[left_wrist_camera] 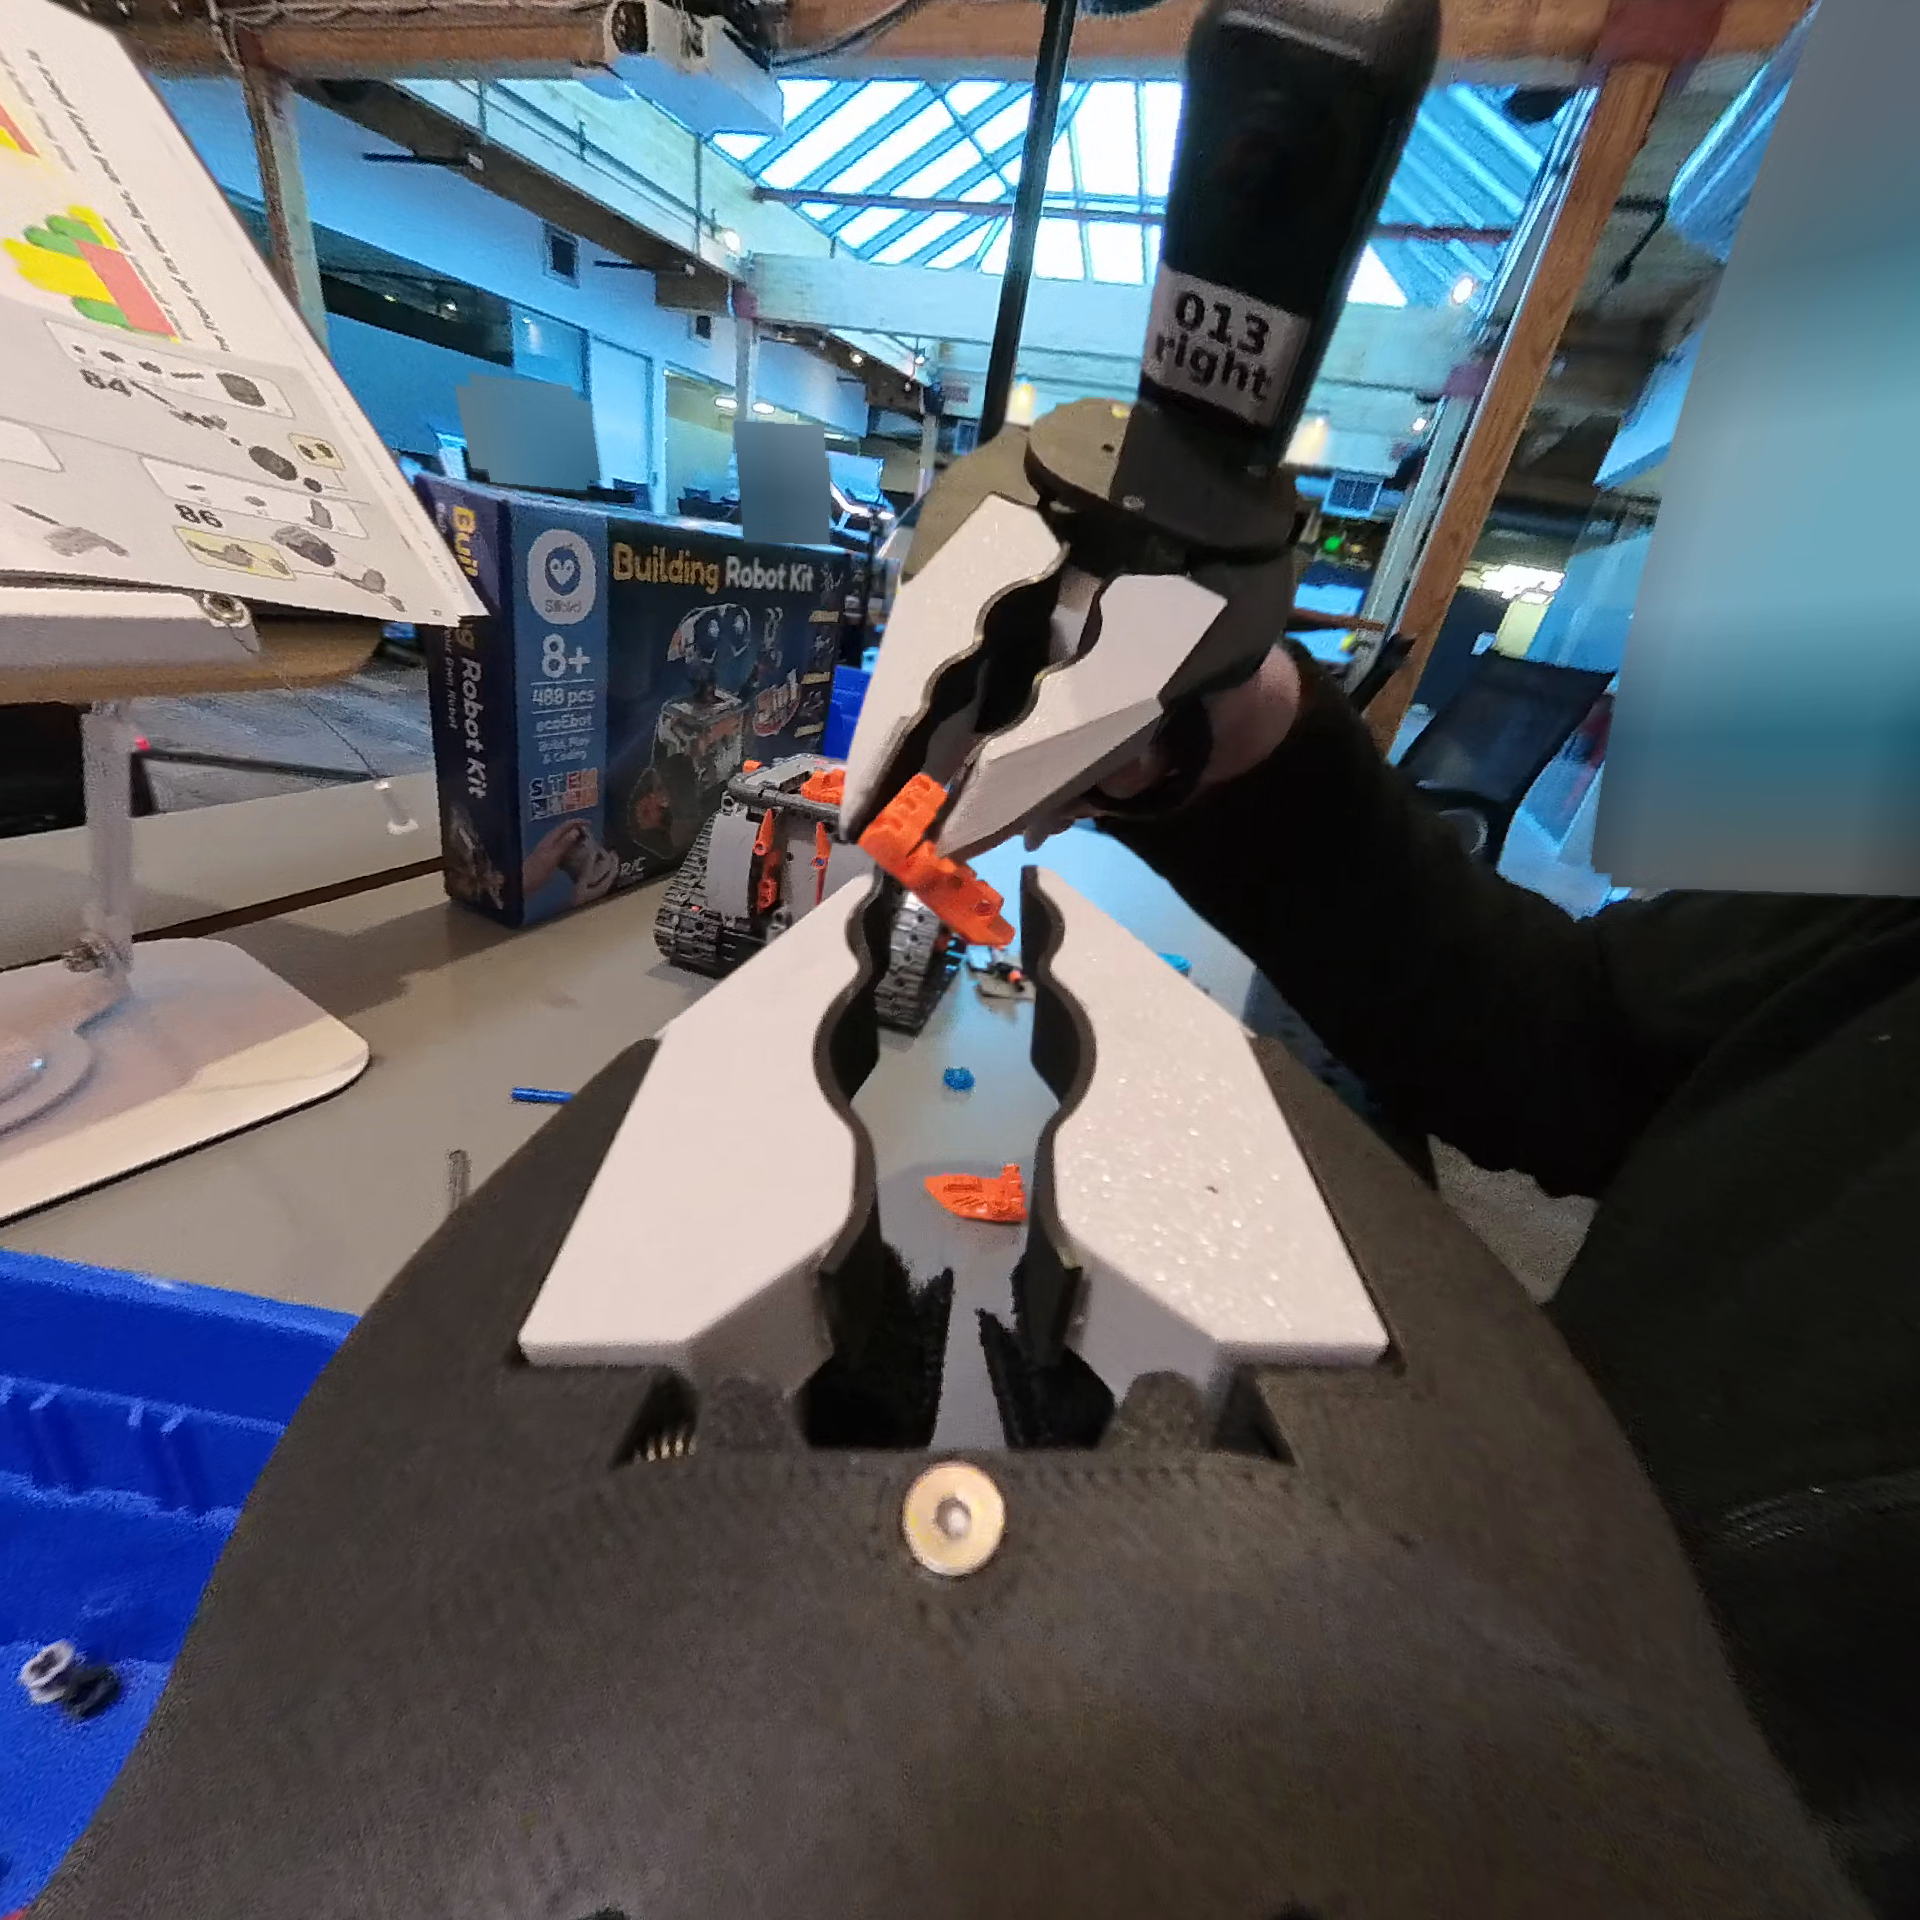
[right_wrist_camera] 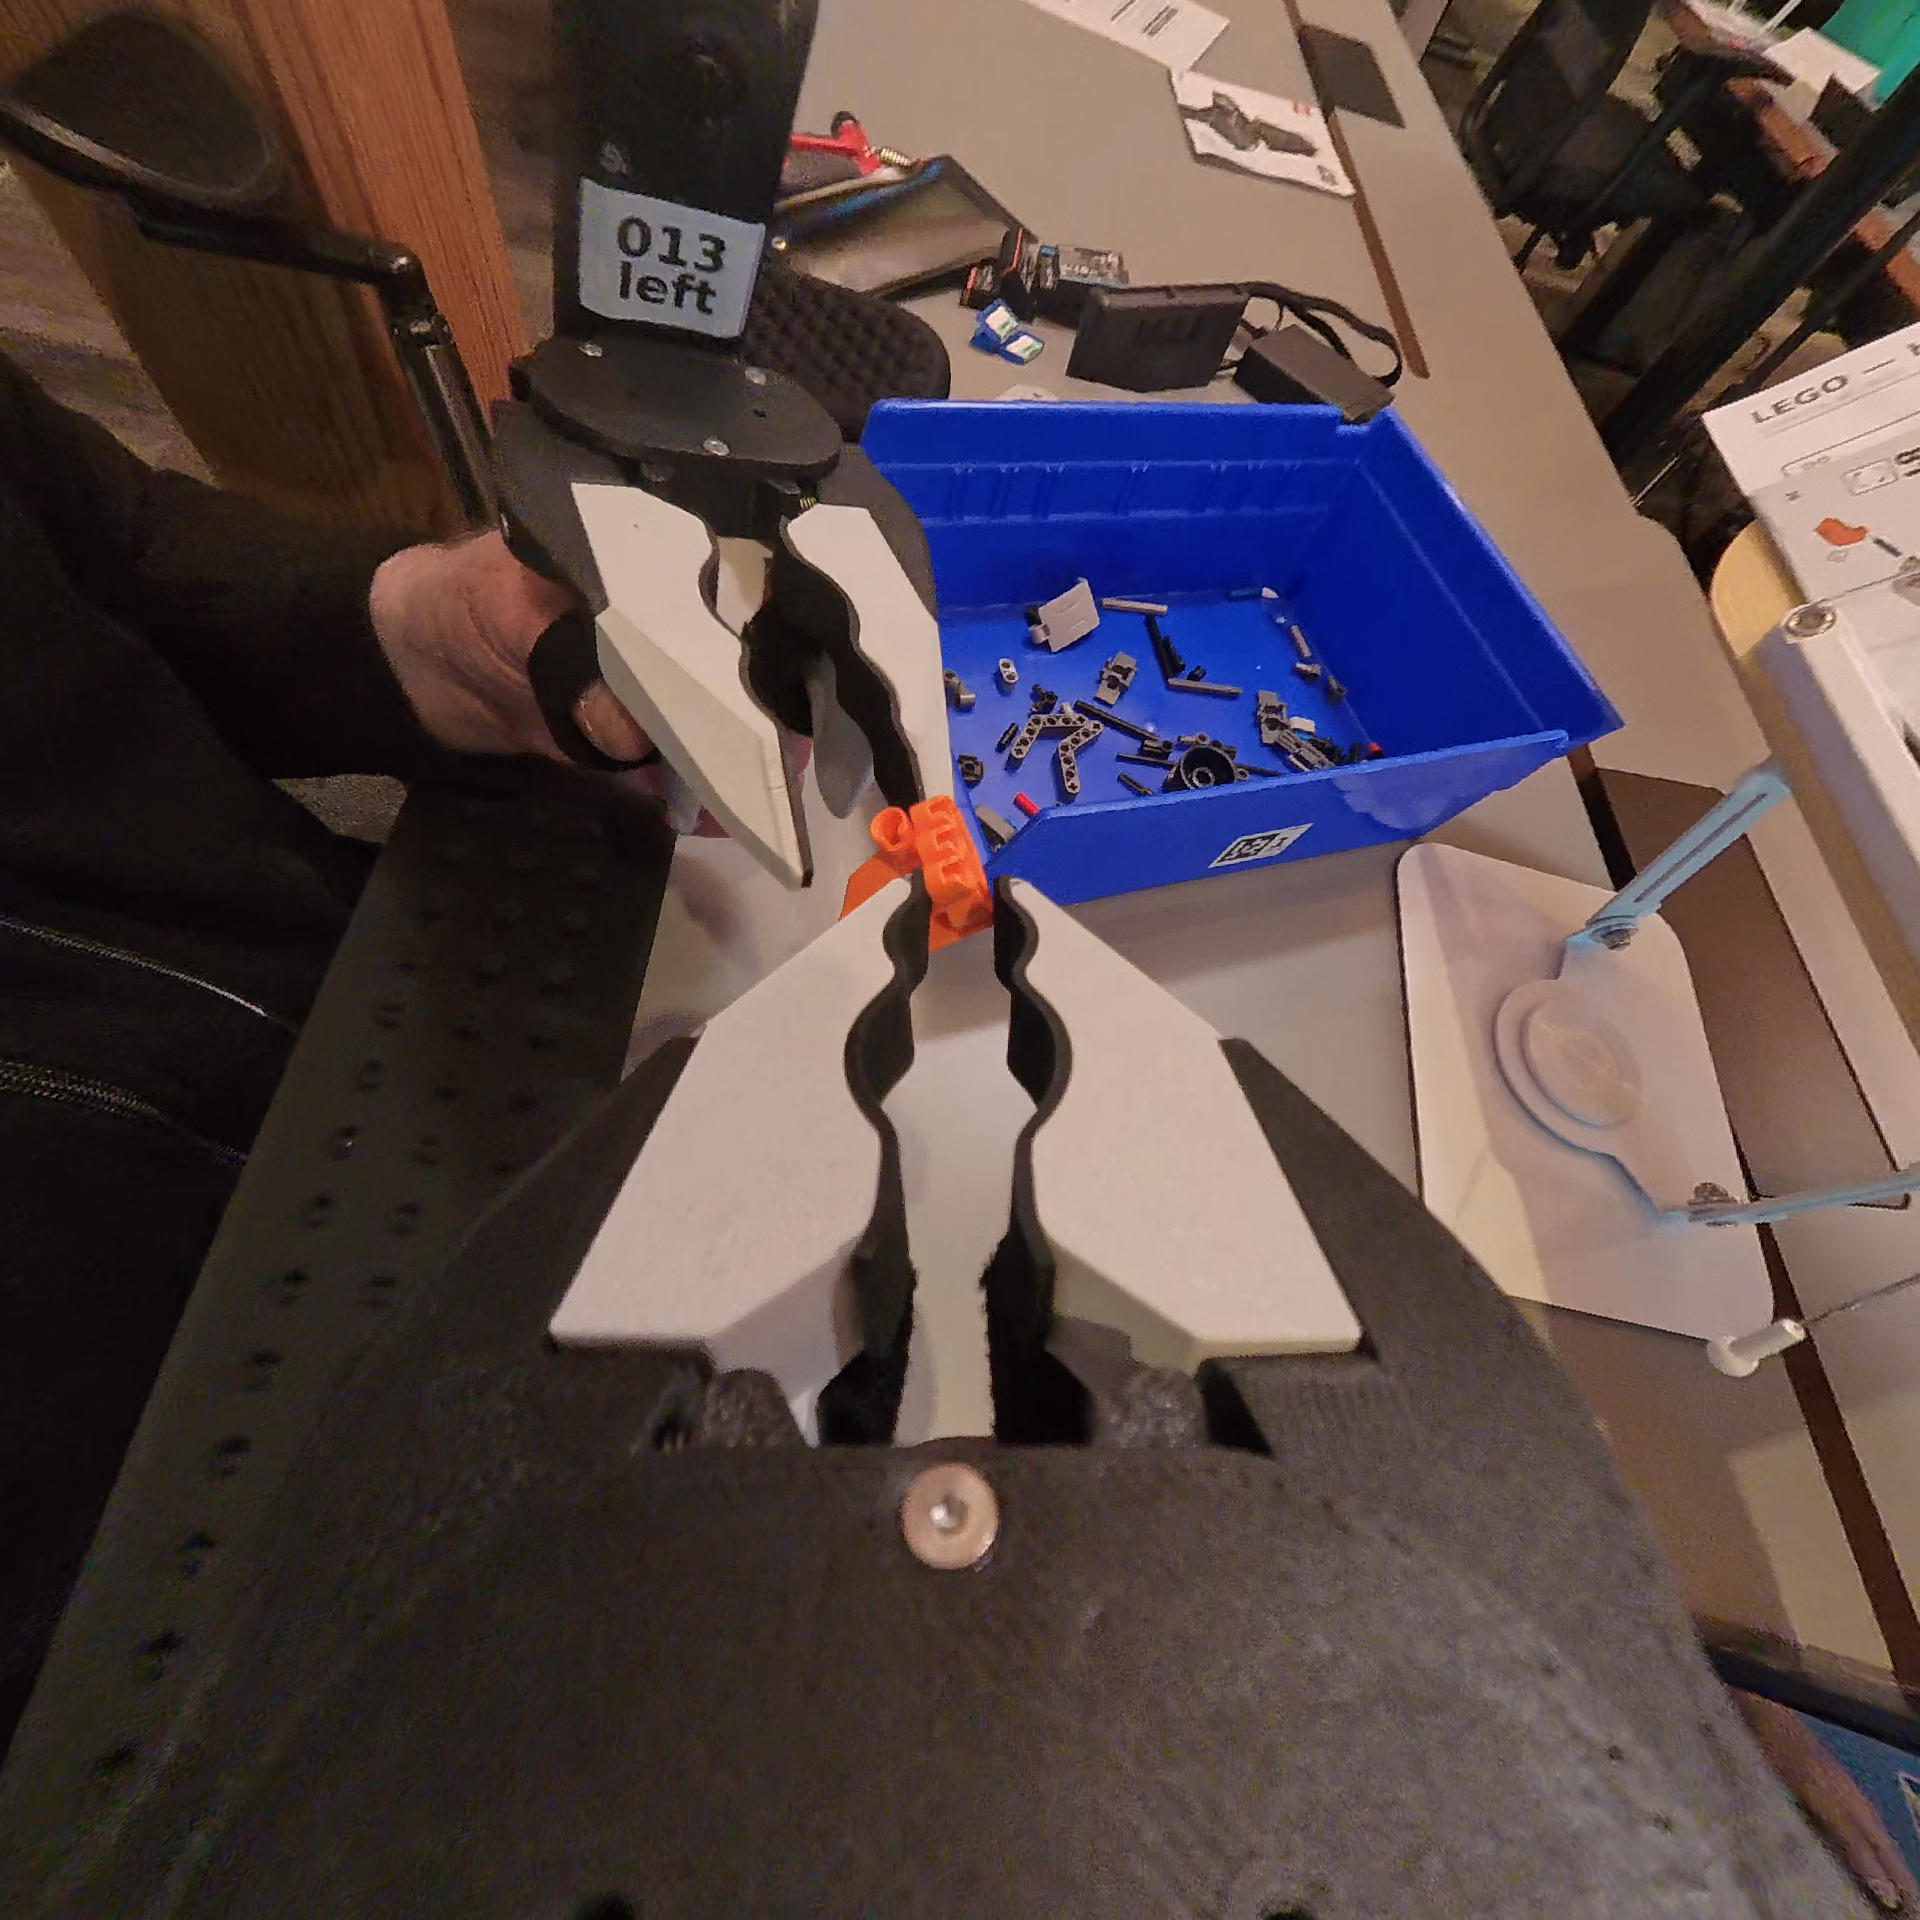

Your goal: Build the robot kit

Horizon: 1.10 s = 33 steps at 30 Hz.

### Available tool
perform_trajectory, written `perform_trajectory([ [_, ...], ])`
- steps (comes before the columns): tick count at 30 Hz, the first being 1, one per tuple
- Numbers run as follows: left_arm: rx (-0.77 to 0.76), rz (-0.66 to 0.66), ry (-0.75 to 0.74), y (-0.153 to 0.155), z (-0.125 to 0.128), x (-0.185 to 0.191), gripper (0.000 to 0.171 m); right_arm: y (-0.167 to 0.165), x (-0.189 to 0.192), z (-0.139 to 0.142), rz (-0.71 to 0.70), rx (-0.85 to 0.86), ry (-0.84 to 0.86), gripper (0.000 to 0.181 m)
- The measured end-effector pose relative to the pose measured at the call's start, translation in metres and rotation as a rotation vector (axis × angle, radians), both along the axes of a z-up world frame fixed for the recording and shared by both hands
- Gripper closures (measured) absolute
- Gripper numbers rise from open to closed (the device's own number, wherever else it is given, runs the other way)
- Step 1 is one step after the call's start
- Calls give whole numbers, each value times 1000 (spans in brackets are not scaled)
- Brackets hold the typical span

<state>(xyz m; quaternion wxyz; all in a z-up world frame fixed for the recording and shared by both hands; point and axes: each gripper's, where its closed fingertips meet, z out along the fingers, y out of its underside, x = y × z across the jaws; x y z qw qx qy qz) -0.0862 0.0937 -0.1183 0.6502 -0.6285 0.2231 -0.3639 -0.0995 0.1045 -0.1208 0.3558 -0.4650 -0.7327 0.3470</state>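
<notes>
My right gripper (right_wrist_camera: 956,899) is shut on an orange toy-brick assembly (right_wrist_camera: 940,847) and holds it in the air above the grey table (right_wrist_camera: 1195,966). In the left wrist view the right gripper (left_wrist_camera: 909,831) comes down from the upper right, and the orange assembly (left_wrist_camera: 971,904) hangs from its tips. My left gripper (left_wrist_camera: 951,883) is open and empty. Its tips sit right beside the assembly, and whether they touch it I cannot tell. It also shows in the right wrist view (right_wrist_camera: 862,831), held by a hand. A second orange piece (left_wrist_camera: 977,1195) lies on the table below.
A part-built tracked robot model (left_wrist_camera: 727,883) stands in front of a blue kit box (left_wrist_camera: 644,675). A blue bin (right_wrist_camera: 1351,520) holds several small grey and black parts. An instruction sheet (left_wrist_camera: 156,312) rests on a white stand (right_wrist_camera: 1507,1091). Small blue bits lie on the table. My left and right fingertips are right by each other.
</notes>
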Motion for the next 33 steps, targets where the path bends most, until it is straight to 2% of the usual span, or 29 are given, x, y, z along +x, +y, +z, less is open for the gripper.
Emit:
perform_trajectory([
  [5, -22, 33, 32, 5, -7, 0, 158, -1, -1, -5, 15, -4, -21, 172],
  [10, -44, -4, -76, 5, -4, 0, 165, -2, -3, 2, 25, -25, 24, 171],
  [15, -15, 94, -200, 10, 10, -26, 168, 9, -4, 21, -51, -105, 138, 155],
  [21, 34, 203, -257, 12, 21, -41, 168, 1, -12, 15, -59, -132, 159, 152],
  [25, 59, 252, -238, 13, 23, -41, 168, -7, -25, 10, -86, -125, 186, 156],
  [28, 78, 263, -227, 12, 25, -39, 168, -8, -29, 17, -92, -202, 246, 172],
  [33, 91, 273, -217, 12, 25, -38, 168, -8, -28, 21, -68, -314, 281, 176],
])
